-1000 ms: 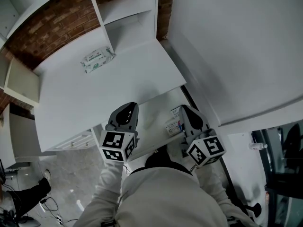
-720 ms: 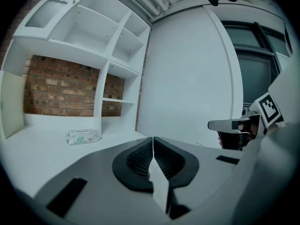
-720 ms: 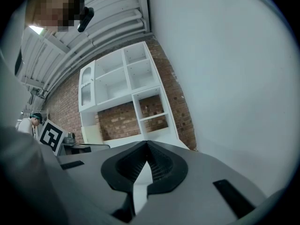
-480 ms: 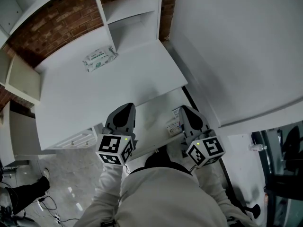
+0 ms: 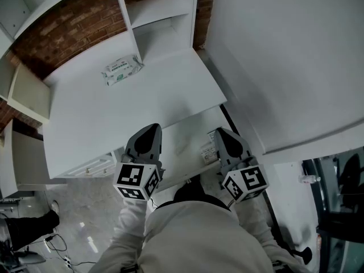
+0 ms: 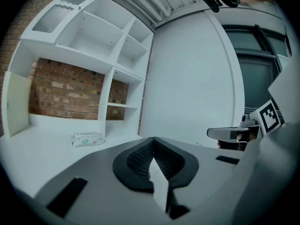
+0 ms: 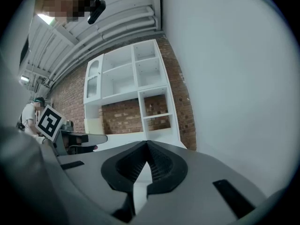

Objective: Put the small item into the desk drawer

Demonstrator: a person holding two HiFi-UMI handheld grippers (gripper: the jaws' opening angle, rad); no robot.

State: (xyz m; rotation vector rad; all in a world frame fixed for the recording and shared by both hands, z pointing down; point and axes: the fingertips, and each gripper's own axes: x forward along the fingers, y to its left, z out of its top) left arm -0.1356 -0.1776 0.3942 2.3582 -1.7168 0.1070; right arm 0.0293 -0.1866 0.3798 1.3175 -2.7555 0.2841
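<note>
Both sets of jaws are pinched shut with nothing in them. We see the small item (image 5: pixel 208 150) lying in the open drawer (image 5: pixel 183 142), just left of the right gripper (image 5: pixel 219 132). The left gripper (image 5: pixel 152 129) is farther off. The wipes pack (image 5: pixel 121 70) is well apart on the counter (image 5: pixel 131 110).

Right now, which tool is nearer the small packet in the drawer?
The right tool, tip beside the small packet in the open drawer; the left tool sits farther off.

desk (image 6: pixel 42 149) under jaws: smooth matt white board | brick wall (image 6: pixel 61 95) beyond jaws: rough red brick | wipes pack (image 6: pixel 87 138) ahead-left of jaws: soft plastic film | left gripper (image 6: pixel 153 139): matt grey plastic, ribbed black pads (image 6: pixel 139 157)
</note>
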